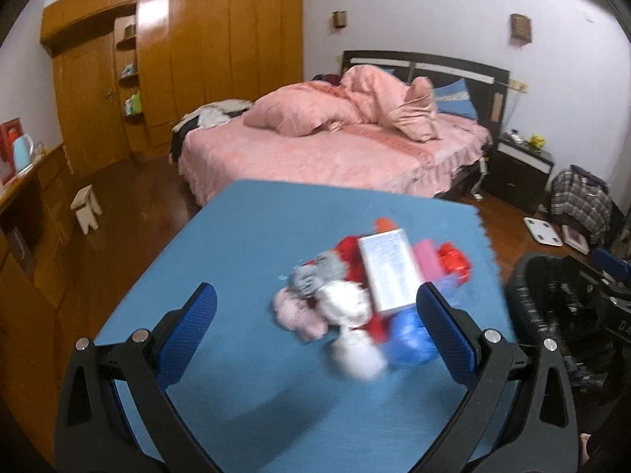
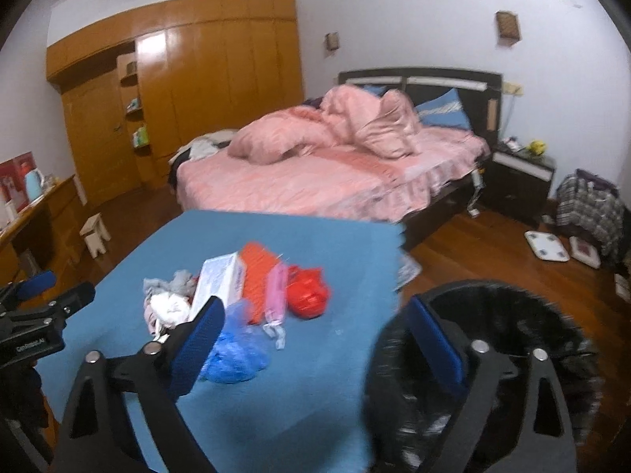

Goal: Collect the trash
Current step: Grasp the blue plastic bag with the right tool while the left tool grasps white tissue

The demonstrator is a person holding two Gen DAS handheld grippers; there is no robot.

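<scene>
A pile of trash lies on the blue table (image 1: 221,260): a white carton box (image 1: 388,272), crumpled white tissue (image 1: 347,307), a grey wad (image 1: 315,276), a pink wad (image 1: 295,313), a blue plastic bag (image 1: 410,339), red wrappers (image 1: 453,262) and a pink packet (image 1: 428,258). My left gripper (image 1: 315,315) is open above the table, its jaws on either side of the near part of the pile. My right gripper (image 2: 315,335) is open over the table's right edge, with the blue bag (image 2: 232,351) by its left finger and a black-lined trash bin (image 2: 512,339) behind its right finger.
The bin (image 1: 560,303) stands on the wooden floor right of the table. Beyond are a pink bed (image 1: 335,146), a wooden wardrobe (image 1: 189,59), a small stool (image 1: 86,207), a nightstand (image 1: 520,165), bags (image 1: 583,205) and a scale (image 1: 542,230). The left gripper shows at the left in the right wrist view (image 2: 39,315).
</scene>
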